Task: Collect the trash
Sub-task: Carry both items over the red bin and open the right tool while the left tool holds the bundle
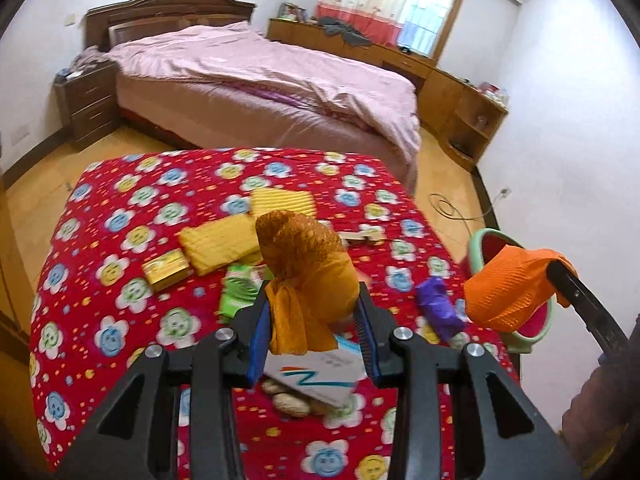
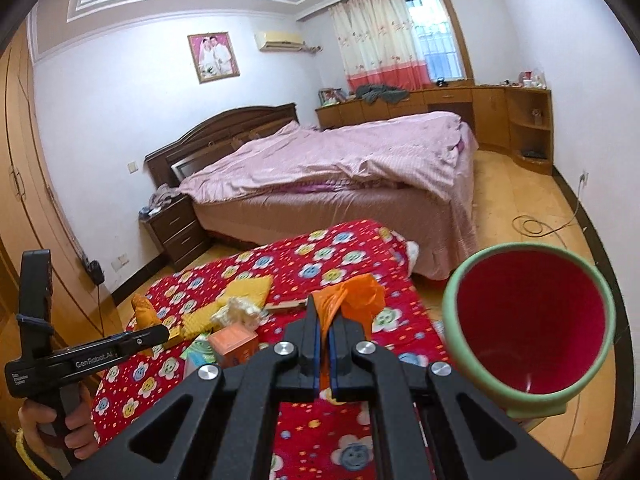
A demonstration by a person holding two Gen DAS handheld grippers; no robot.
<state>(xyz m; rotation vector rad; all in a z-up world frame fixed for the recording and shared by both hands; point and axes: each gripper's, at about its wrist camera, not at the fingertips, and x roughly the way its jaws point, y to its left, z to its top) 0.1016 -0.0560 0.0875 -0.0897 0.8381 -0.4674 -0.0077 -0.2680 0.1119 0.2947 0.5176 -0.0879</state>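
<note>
The left gripper (image 1: pixel 312 320) has its jaws clamped on a crumpled mustard-yellow plastic bag (image 1: pixel 308 268), held above the red flower-print tabletop (image 1: pixel 120 208). The right gripper (image 2: pixel 326 336) has its jaws pinched tight on a crumpled orange plastic bag (image 2: pixel 352 294). The green-rimmed red waste bin (image 2: pixel 532 320) stands just off the tabletop's right edge, mouth tilted toward the right gripper, which is the nearer.

The left wrist view is taken from just behind its own fingers (image 1: pixel 362 312), close above the red flowered counter (image 1: pixel 132 280) and angled downward. The right wrist view is set higher and flatter, farther right, beside the green bin (image 2: pixel 452 312). The counter, the far pink bed (image 1: pixel 260 76) and the curtained window (image 2: pixel 436 36) are shared by both views.
</note>
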